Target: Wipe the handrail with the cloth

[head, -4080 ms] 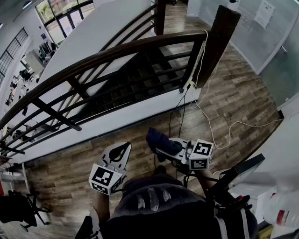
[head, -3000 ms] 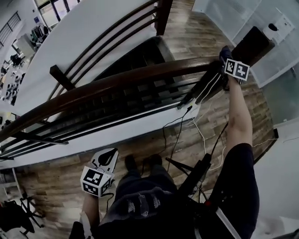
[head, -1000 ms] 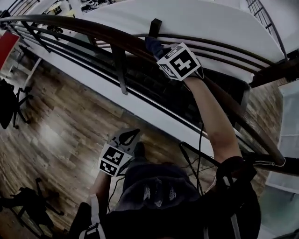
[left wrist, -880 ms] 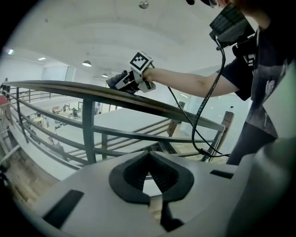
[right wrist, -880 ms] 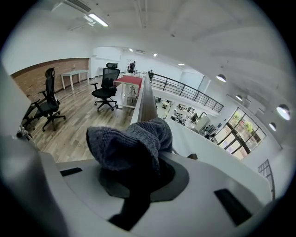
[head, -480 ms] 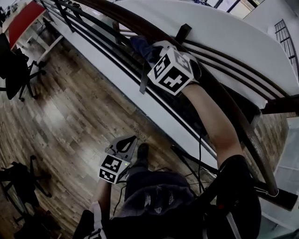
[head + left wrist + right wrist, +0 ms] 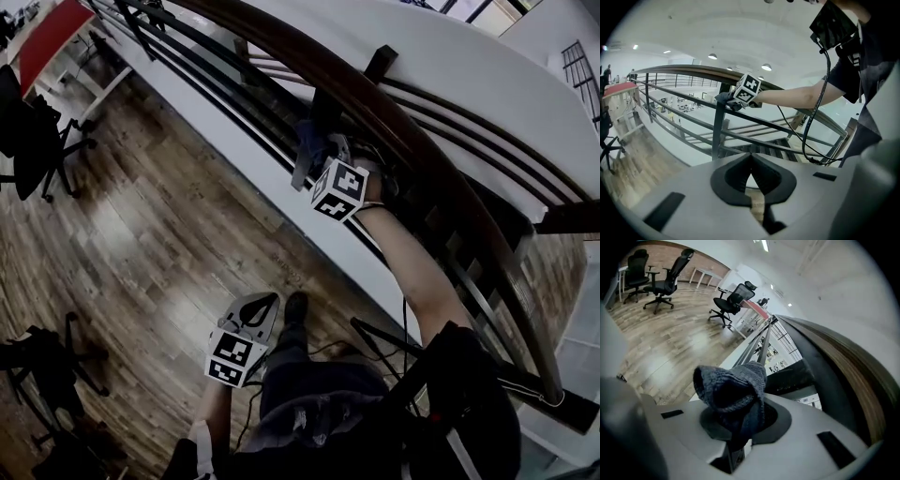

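Note:
The dark brown wooden handrail (image 7: 412,150) curves from the top left down to the lower right, with black bars under it. My right gripper (image 7: 321,157) is shut on a blue-grey cloth (image 7: 307,142) and sits just below and beside the rail, at the level of the upper bars. In the right gripper view the bunched cloth (image 7: 733,387) fills the jaws of my right gripper (image 7: 740,416), and the handrail (image 7: 843,357) runs along the right, apart from it. My left gripper (image 7: 264,304) hangs low by the person's body, shut and empty. The left gripper view shows its jaws (image 7: 751,168) closed.
A black upright post (image 7: 717,129) of the railing stands right by the cloth. Behind the railing a stairwell (image 7: 487,234) drops away. Black office chairs (image 7: 33,127) (image 7: 733,298) and a red table (image 7: 56,28) stand on the wooden floor (image 7: 159,244). A black stand (image 7: 394,352) and cables are near the person's feet.
My right gripper has come down off the top of the handrail with the cloth and now sits lower, beside the bars. The left gripper has barely moved.

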A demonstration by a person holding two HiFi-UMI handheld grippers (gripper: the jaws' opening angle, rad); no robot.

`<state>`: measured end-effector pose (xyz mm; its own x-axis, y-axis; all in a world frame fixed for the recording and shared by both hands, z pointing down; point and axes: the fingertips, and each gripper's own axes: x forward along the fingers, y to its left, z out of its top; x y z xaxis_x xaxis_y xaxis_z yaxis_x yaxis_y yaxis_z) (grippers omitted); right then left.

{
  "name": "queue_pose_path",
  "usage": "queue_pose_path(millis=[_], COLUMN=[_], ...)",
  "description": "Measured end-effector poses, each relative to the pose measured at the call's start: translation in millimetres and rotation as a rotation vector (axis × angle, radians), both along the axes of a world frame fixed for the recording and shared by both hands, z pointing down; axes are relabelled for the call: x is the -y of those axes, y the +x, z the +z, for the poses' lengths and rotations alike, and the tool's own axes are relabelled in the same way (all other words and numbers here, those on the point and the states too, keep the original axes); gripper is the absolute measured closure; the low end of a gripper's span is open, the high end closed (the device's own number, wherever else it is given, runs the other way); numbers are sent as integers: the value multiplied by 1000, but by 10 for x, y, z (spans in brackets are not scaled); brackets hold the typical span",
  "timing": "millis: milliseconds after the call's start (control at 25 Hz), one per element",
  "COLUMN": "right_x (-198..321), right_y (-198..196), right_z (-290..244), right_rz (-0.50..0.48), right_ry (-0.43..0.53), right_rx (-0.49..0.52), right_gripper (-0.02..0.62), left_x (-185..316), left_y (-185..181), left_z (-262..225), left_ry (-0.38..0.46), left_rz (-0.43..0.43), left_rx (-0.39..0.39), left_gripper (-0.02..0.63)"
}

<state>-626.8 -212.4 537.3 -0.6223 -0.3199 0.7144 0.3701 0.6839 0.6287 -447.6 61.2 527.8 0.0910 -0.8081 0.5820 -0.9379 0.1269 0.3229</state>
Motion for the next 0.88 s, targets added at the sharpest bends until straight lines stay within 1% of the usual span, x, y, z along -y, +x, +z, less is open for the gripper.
queue_pose_path(millis=[120, 240, 400, 520, 640, 760, 880], right_x=[189, 285, 480, 500, 486, 426, 447], right_y=[-50, -12, 133, 194, 241, 392, 577], right_z=[157, 279, 440, 476, 448, 424, 445], right_rz=[89, 127, 179, 184, 202, 212, 229], right_ry=[-4, -4, 8, -9, -56, -81, -90], right_rx=[-6, -17, -44, -74, -112, -119, -112], right_gripper=[557, 557, 556, 556, 557, 557, 557], left_x=[-107, -135, -141, -196, -204, -202, -85], left_y=[-20, -31, -71, -68, -22, 52, 122], left_z=[109, 181, 276, 311, 291, 247, 229], left_ry=[-27, -40, -45, -53, -49, -37, -30], left_rz=[-2, -1, 2, 11, 31, 50, 96], left_rx=[-14, -23, -24, -27, -26, -32, -23], left_gripper=[598, 598, 598, 598, 598, 598, 598])
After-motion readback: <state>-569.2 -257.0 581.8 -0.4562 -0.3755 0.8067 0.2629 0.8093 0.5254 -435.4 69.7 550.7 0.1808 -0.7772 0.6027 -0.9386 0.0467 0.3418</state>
